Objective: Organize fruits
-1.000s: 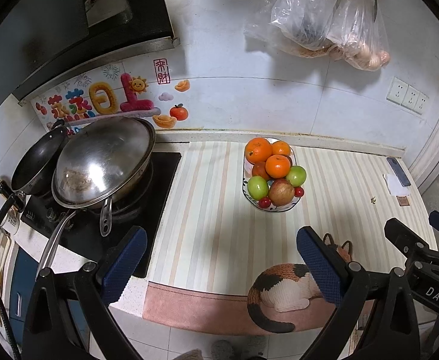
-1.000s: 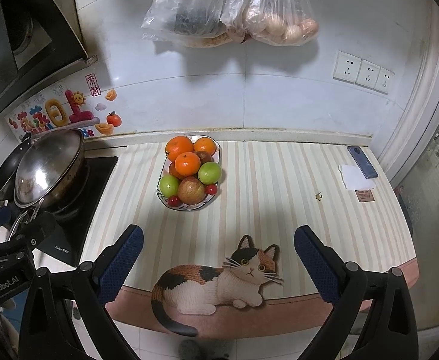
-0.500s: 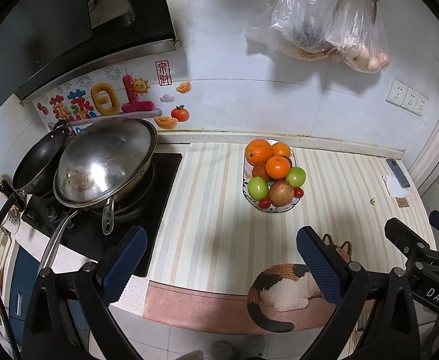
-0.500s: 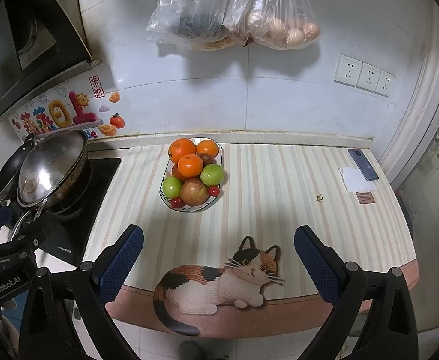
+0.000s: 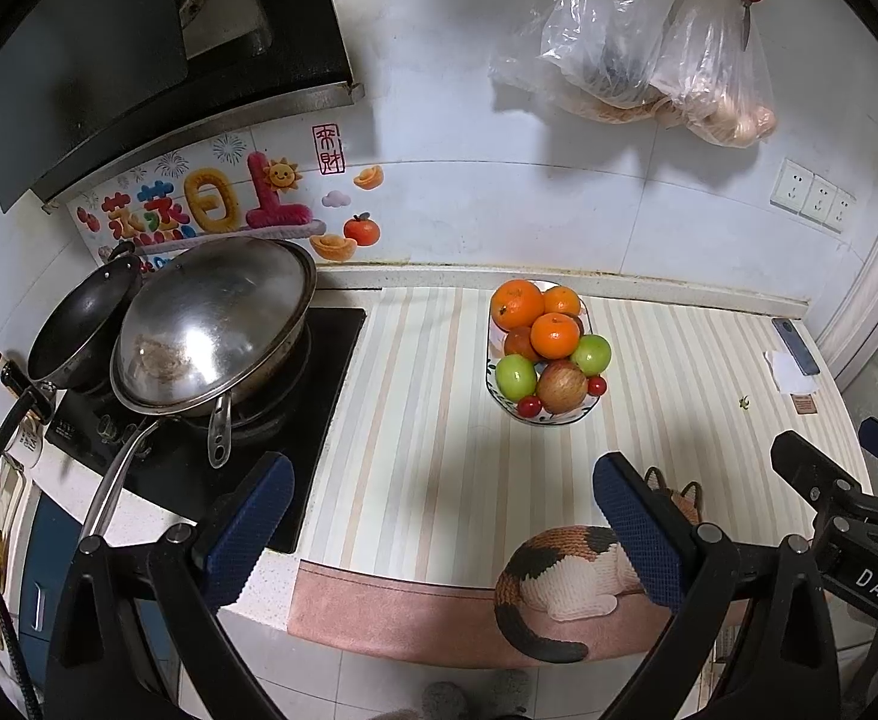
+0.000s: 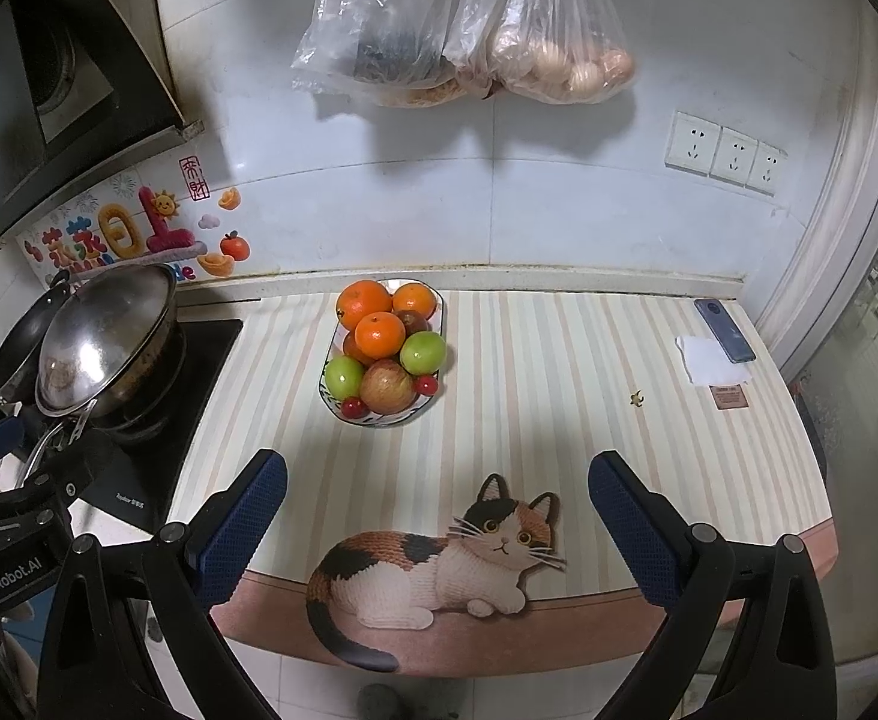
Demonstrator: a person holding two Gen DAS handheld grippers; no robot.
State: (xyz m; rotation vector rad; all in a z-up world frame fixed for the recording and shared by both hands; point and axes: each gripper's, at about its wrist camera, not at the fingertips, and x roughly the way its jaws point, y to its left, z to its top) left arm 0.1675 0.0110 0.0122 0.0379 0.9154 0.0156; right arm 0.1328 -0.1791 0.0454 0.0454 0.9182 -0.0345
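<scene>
While every fruit [image 6: 378,354] is seen piled in the bowl [image 6: 435,306] beyond the cat mat [image 6: 439,564], both grippers [image 5: 439,516] [image 6: 437,510] are held wide open and empty, so either start or finish is fitted.

Both views are fisheye cameras riding on hand-held grippers, looking forward and down from above the counter's near edge toward the white wall at 12 o'clock.

The left wrist view sits further left: the heaped oval fruit bowl with a blue-patterned rim [image 5: 502,393] lies just right of centre, the large upturned steel wok [image 5: 216,324] fills 9 o'clock, and the calico cat-shaped mat [image 5: 565,576] is cut off at 5 o'clock.

The right wrist view sits further right: the bowl [image 6: 378,417] lies left of centre, the wok [image 6: 102,342] shrinks to 9 o'clock, the cat mat [image 6: 432,570] shows whole at 6 o'clock.

Both share the striped counter mat [image 5: 426,420] [image 6: 559,384], and each sees the other gripper's frame at its edge.
</scene>
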